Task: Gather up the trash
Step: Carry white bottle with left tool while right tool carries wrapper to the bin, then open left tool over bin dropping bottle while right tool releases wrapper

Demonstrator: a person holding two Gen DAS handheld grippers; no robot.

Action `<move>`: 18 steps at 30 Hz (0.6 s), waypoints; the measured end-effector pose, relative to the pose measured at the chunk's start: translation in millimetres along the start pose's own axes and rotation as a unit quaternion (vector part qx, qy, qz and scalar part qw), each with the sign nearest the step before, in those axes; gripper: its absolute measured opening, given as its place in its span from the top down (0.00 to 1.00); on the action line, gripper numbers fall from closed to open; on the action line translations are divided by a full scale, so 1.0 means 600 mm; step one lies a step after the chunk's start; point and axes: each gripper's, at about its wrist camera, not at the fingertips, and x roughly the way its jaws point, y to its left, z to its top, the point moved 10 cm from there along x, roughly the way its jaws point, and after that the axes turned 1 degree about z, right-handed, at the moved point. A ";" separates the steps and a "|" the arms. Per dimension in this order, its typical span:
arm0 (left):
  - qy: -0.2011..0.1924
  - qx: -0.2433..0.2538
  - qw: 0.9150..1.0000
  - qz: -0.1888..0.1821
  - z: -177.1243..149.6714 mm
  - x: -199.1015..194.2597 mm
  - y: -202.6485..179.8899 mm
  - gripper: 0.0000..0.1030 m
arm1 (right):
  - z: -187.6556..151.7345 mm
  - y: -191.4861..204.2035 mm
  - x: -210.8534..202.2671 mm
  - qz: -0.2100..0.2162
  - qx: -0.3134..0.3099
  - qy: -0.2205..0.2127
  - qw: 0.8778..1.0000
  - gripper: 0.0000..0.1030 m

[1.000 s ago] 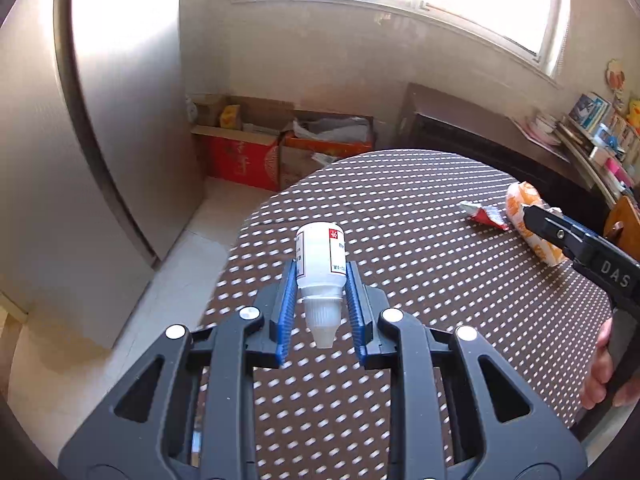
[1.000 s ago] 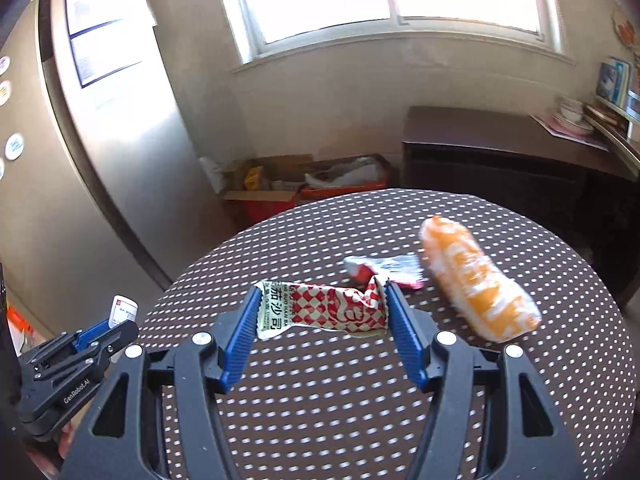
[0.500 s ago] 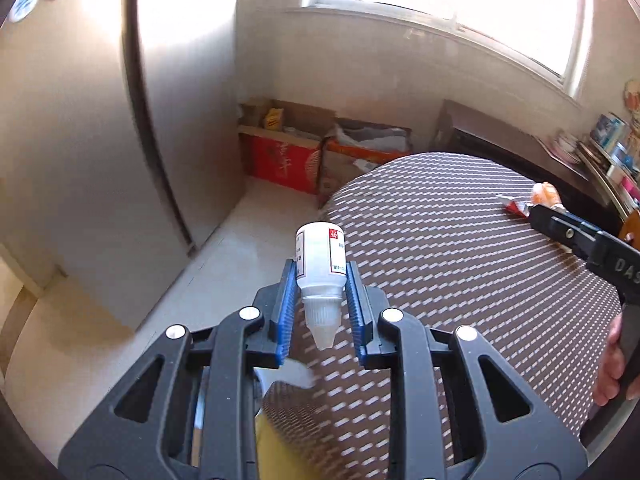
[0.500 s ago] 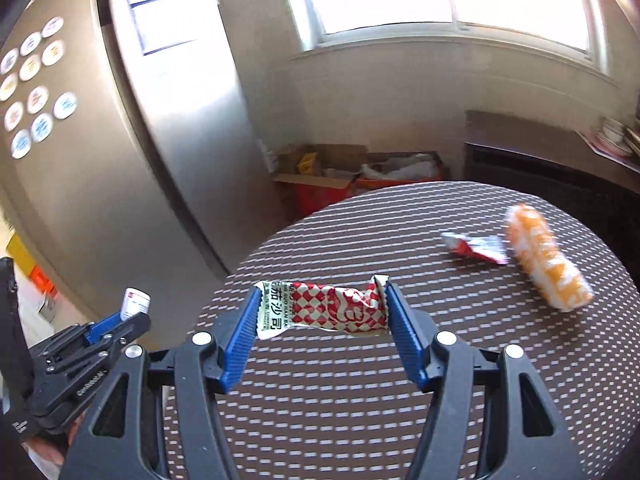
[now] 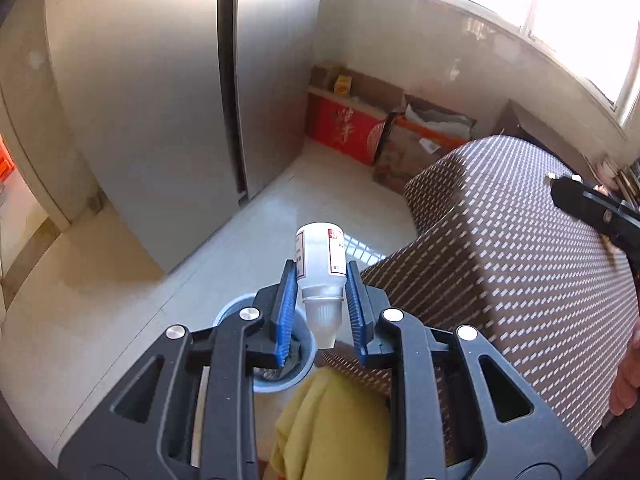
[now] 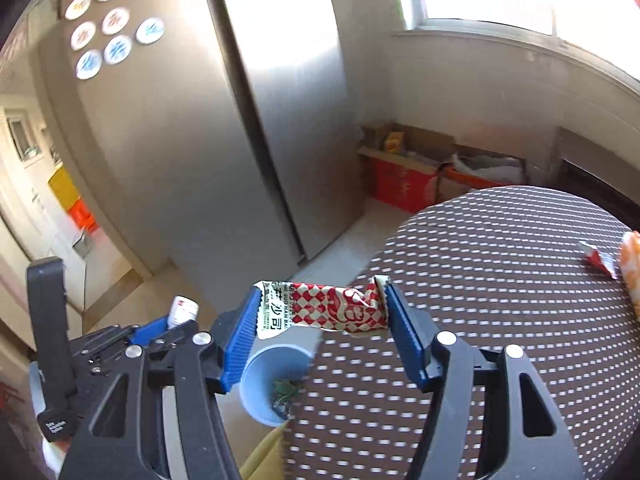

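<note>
My left gripper point(image 5: 322, 286) is shut on a small white bottle point(image 5: 320, 254) with a red-marked label, cap toward the camera, held above a light blue bin point(image 5: 240, 312) on the floor beside the table. My right gripper point(image 6: 320, 312) is shut on a red-and-white checkered snack wrapper point(image 6: 324, 310), held over the table's left edge, above the same blue bin point(image 6: 264, 380), which holds some dark scraps. The left gripper with its bottle point(image 6: 182, 312) shows at the lower left of the right wrist view. A small red wrapper point(image 6: 598, 258) and an orange packet point(image 6: 630, 268) lie on the table at the far right.
A round table with a brown dotted cloth point(image 5: 520, 260) fills the right. A steel fridge point(image 5: 160, 100) stands left. Cardboard boxes point(image 5: 352, 120) sit against the back wall under the window. A yellow cloth point(image 5: 332, 428) hangs below the table edge near the bin.
Both grippers have swung left off the tabletop toward the floor beside the table, each still holding its item. The blue bin has come into view beneath them.
</note>
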 end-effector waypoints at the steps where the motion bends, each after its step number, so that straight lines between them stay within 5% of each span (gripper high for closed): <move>1: 0.005 -0.006 1.000 0.008 -0.006 0.005 0.013 0.62 | -0.002 0.010 0.005 0.002 -0.004 0.003 1.000 0.40; 2: 0.010 -0.017 1.000 0.021 -0.011 0.010 0.032 0.23 | -0.004 0.022 0.009 0.004 -0.009 0.006 1.000 0.40; 3: 0.008 -0.023 0.999 0.028 -0.012 0.012 0.043 0.20 | -0.007 0.030 0.013 0.006 -0.014 0.010 1.000 0.40; 18: 0.017 -0.125 0.989 0.072 -0.076 -0.009 0.208 0.20 | -0.083 0.213 0.138 0.049 -0.080 0.104 0.990 0.38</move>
